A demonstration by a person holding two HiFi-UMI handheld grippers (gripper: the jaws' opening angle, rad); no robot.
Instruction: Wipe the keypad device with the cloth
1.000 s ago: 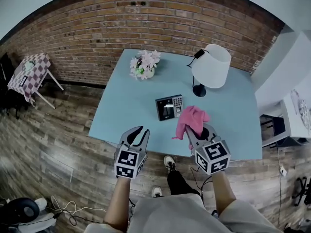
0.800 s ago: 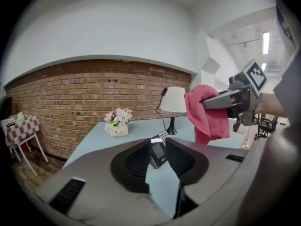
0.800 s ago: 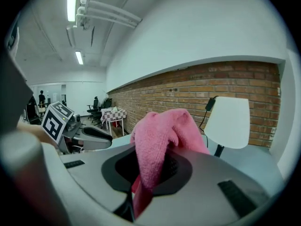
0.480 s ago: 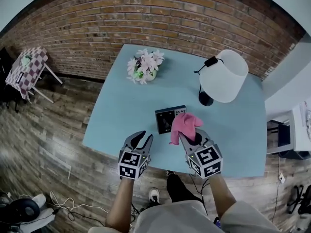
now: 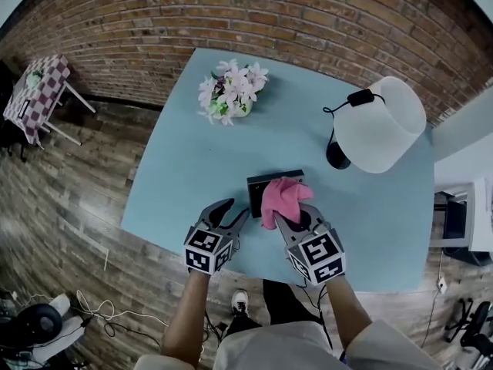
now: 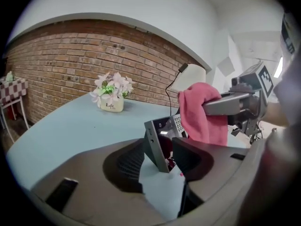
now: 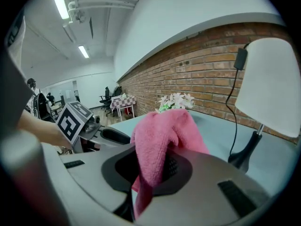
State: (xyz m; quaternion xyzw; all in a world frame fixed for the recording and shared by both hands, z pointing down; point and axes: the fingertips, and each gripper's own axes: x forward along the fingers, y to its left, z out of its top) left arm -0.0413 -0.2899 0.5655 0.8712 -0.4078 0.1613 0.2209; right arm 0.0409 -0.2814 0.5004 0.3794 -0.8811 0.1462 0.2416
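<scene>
A smooth, matte light-blue table (image 5: 185, 168) is standing before a rough red-brick wall (image 5: 231, 14). On it a small boxy keypad device (image 6: 157, 142) with a grey hard-plastic frame, a dark glossy face and a grid of little keys is sitting near the front edge, propped at a slant. A fluffy pink cloth (image 5: 281, 199), soft and bunched, is drooping over the device's right part, hiding most of its face. Further back, a lamp with a smooth white drum shade (image 5: 381, 126) on a thin black stem and a cream pot of pale pink flowers (image 5: 231, 91) are standing well apart.

The right gripper (image 5: 291, 220) is pinching the cloth between its ribbed black pads, folds spilling over and below them. The left gripper (image 5: 237, 209) is standing spread wide, its jaws having just been opening; the device's near left corner is poking between them, and neither pad is pressing on it.
</scene>
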